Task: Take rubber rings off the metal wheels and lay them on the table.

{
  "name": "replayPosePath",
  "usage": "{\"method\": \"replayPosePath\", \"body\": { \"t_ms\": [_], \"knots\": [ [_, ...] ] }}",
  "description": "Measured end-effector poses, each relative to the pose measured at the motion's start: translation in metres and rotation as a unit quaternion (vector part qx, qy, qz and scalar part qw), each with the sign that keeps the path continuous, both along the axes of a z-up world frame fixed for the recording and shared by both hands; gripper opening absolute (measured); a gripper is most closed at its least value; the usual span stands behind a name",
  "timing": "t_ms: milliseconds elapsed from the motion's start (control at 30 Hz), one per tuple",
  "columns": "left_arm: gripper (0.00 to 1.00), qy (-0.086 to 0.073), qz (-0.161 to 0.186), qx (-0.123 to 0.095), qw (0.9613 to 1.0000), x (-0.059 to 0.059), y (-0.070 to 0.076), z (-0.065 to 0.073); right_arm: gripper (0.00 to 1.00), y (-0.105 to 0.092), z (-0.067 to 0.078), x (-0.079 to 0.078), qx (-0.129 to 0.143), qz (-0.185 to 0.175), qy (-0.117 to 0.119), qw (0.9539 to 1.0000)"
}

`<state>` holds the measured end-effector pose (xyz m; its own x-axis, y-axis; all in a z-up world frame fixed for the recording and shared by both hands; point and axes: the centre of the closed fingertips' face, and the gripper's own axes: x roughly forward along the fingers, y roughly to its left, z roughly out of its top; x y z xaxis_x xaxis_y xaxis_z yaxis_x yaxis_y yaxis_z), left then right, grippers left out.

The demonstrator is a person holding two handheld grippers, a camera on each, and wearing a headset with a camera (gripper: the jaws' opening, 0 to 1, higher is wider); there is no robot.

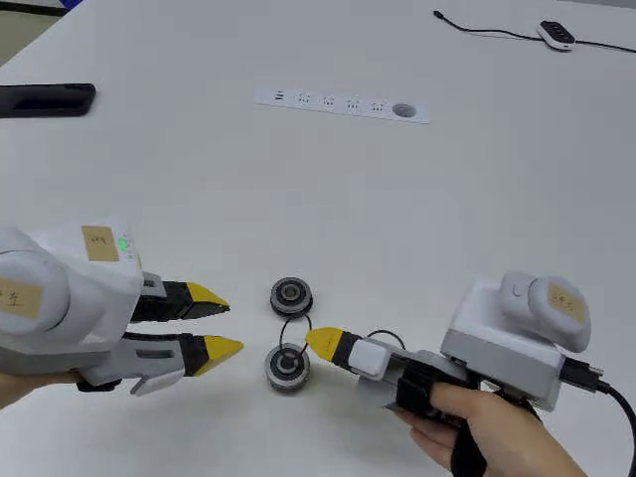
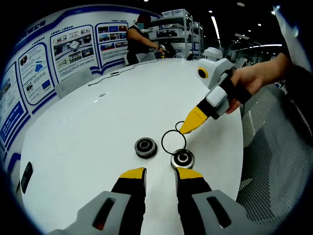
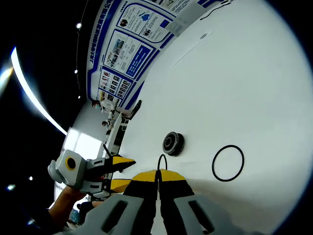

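Observation:
Two metal wheels lie on the white table. The far wheel [image 1: 291, 295] [image 2: 146, 147] [image 3: 172, 143] looks dark at its rim; the near wheel [image 1: 287, 366] [image 2: 182, 159] shows bare metal. My right gripper [image 1: 320, 341] [image 3: 157, 172] is shut on a thin black rubber ring [image 1: 285, 325] [image 2: 162, 142] [image 3: 160, 159], which hangs between the two wheels. A second ring [image 1: 386, 332] [image 3: 212, 164] lies flat on the table beside that gripper. My left gripper [image 1: 221, 323] [image 2: 160, 174] stands open just left of the near wheel, with nothing between its fingers.
A white power strip [image 1: 343, 103] lies across the far middle of the table. A black flat object [image 1: 45, 99] sits at the far left, and a small device with a cable [image 1: 556, 33] at the far right. A person [image 2: 139, 36] stands beyond the table.

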<state>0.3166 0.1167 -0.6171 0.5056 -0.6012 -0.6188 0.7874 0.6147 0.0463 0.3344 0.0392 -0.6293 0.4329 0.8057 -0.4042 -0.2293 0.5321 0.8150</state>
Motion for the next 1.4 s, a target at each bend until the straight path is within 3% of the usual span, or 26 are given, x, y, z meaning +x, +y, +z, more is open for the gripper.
{"method": "replayPosePath", "body": {
  "t_ms": [200,367,933,1133,1333,1367,1400],
  "knots": [
    [0.25,-0.014,0.008,-0.036,0.9992,0.005,-0.015,0.011,0.02,-0.039,-0.017,0.008,-0.034,-0.044,0.013,0.9984],
    [0.25,-0.023,0.007,-0.041,0.9989,0.006,-0.018,0.015,0.02,-0.062,-0.025,0.011,-0.041,-0.075,0.022,0.9961],
    [0.23,-0.028,0.014,-0.045,0.9985,0.004,-0.015,0.019,0.05,-0.082,-0.039,0.010,-0.073,-0.102,0.039,0.9913],
    [0.23,-0.026,0.014,-0.038,0.9988,0.005,-0.015,0.016,0.07,-0.091,-0.039,0.016,-0.087,-0.117,0.030,0.9888],
    [0.23,-0.024,0.013,-0.043,0.9987,0.007,-0.015,0.015,0.07,-0.095,-0.028,0.022,-0.075,-0.131,0.020,0.9884],
    [0.23,-0.024,0.012,-0.042,0.9988,0.009,-0.016,0.015,0.07,-0.094,-0.023,0.025,-0.068,-0.132,0.003,0.9889],
    [0.23,-0.024,0.011,-0.041,0.9988,0.010,-0.016,0.014,0.07,-0.093,-0.016,0.031,-0.063,-0.128,-0.031,0.9893]
  ]
}}
